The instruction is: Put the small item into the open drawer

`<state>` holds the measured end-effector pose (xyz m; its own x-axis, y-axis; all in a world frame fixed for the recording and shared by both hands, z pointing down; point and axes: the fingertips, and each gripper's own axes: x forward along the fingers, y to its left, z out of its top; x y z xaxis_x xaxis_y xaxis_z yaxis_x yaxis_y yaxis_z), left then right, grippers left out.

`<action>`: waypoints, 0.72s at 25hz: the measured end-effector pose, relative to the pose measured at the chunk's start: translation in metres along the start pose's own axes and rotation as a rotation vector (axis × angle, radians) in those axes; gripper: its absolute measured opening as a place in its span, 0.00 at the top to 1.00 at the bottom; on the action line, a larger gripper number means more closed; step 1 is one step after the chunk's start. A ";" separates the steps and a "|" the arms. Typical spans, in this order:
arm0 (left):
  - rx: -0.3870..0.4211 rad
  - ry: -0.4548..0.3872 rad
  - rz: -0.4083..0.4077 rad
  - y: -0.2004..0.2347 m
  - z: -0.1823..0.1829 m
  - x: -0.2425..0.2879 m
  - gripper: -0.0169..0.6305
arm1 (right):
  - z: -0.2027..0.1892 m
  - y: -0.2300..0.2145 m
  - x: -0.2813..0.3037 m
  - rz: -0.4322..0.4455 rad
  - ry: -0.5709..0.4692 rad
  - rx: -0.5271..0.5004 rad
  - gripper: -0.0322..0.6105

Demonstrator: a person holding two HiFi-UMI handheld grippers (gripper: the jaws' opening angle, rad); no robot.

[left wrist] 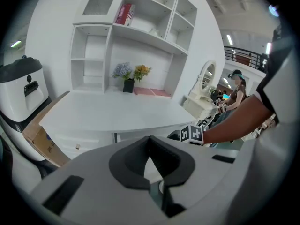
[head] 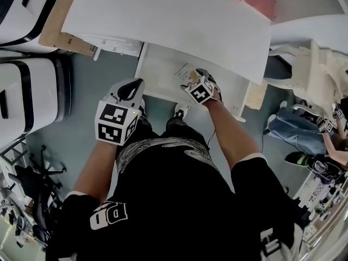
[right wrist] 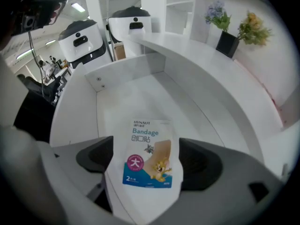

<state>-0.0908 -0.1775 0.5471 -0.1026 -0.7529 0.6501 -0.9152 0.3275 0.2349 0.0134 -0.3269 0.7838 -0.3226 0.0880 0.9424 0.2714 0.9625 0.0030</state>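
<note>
A white desk (head: 179,20) has an open white drawer (head: 160,69) pulled out toward me. A flat bandage packet (right wrist: 149,153), white with blue print, spans the gap between my right gripper's (right wrist: 146,156) jaws, which stand fairly wide against its side edges. It hangs over the drawer's inside (right wrist: 140,97). From the head camera the packet (head: 184,73) shows just ahead of the right gripper (head: 197,76), above the drawer's right half. My left gripper (head: 130,88) hovers at the drawer's front left corner. Its jaws (left wrist: 151,161) are shut with nothing in them.
White machines (head: 27,91) and a cardboard box (head: 65,37) stand left of the desk. A shelf unit with a flower vase (left wrist: 127,83) rises behind the desktop. Another person (head: 304,129) sits at the right beside white furniture (head: 321,69).
</note>
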 end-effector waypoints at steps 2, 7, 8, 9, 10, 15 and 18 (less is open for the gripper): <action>0.013 -0.012 -0.016 -0.001 0.007 0.000 0.95 | 0.010 0.003 -0.016 -0.009 -0.076 0.071 0.27; 0.071 -0.047 -0.074 -0.005 0.027 0.000 0.95 | 0.035 0.000 -0.082 -0.099 -0.304 0.294 0.65; 0.082 -0.050 -0.087 -0.005 0.028 -0.002 0.95 | 0.040 0.003 -0.095 -0.110 -0.342 0.337 0.72; 0.091 -0.052 -0.099 -0.004 0.030 -0.003 0.95 | 0.047 0.007 -0.108 -0.115 -0.379 0.377 0.82; 0.099 -0.054 -0.110 -0.004 0.031 -0.004 0.95 | 0.054 0.010 -0.120 -0.113 -0.418 0.415 0.91; 0.156 -0.074 -0.189 -0.008 0.039 -0.014 0.95 | 0.089 0.031 -0.185 -0.079 -0.642 0.590 0.94; 0.209 -0.078 -0.250 -0.014 0.041 -0.018 0.95 | 0.102 0.054 -0.212 -0.095 -0.727 0.625 0.94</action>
<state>-0.0927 -0.1917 0.5020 0.1129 -0.8392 0.5320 -0.9752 0.0091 0.2213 0.0043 -0.2671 0.5497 -0.8583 -0.0616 0.5095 -0.2487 0.9183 -0.3080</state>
